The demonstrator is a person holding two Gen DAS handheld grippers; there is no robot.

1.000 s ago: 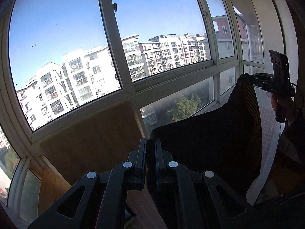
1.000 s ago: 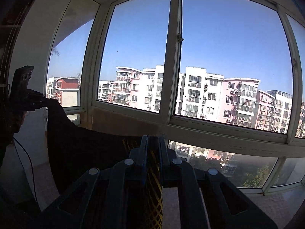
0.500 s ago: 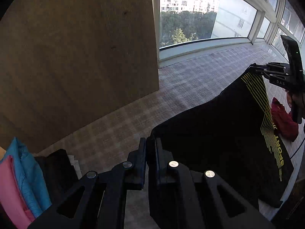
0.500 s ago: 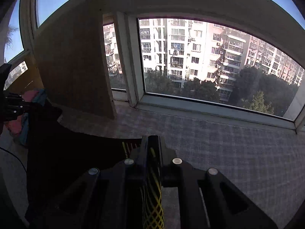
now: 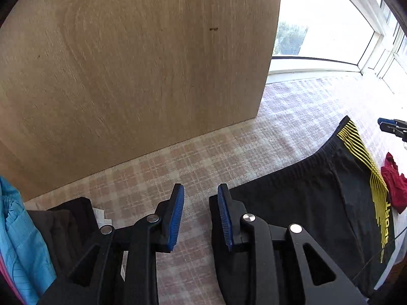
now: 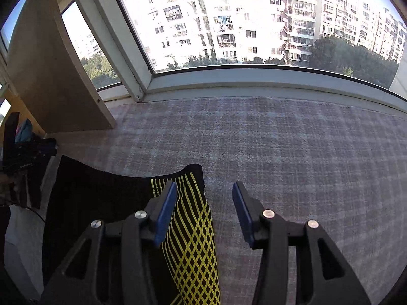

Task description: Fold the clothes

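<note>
Black shorts [image 5: 305, 203] with yellow stripes lie spread flat on the checked cloth surface [image 5: 203, 157]. My left gripper [image 5: 201, 190] hovers at the shorts' left waistband corner, its jaws opening, with only checked cloth showing between the blue pads. In the right wrist view the shorts [image 6: 101, 198] stretch away to the left. My right gripper [image 6: 204, 190] is over the yellow-striped corner, jaws opening. The stripe lies loose beside the left pad [image 6: 165, 211], not pinched. Each gripper shows in the other's view: right gripper [image 5: 391, 127], left gripper [image 6: 28, 152].
A wooden panel [image 5: 127, 63] stands upright just beyond the left gripper. A pile of clothes with a blue garment [image 5: 20, 241] sits at the near left. A red garment [image 5: 393, 185] lies past the shorts' right edge. The window sill [image 6: 254, 81] borders the far side.
Both grippers came down from window height with the shorts hanging between them. The shorts now lie flat, and both pairs of jaws have parted and let go of the waistband.
</note>
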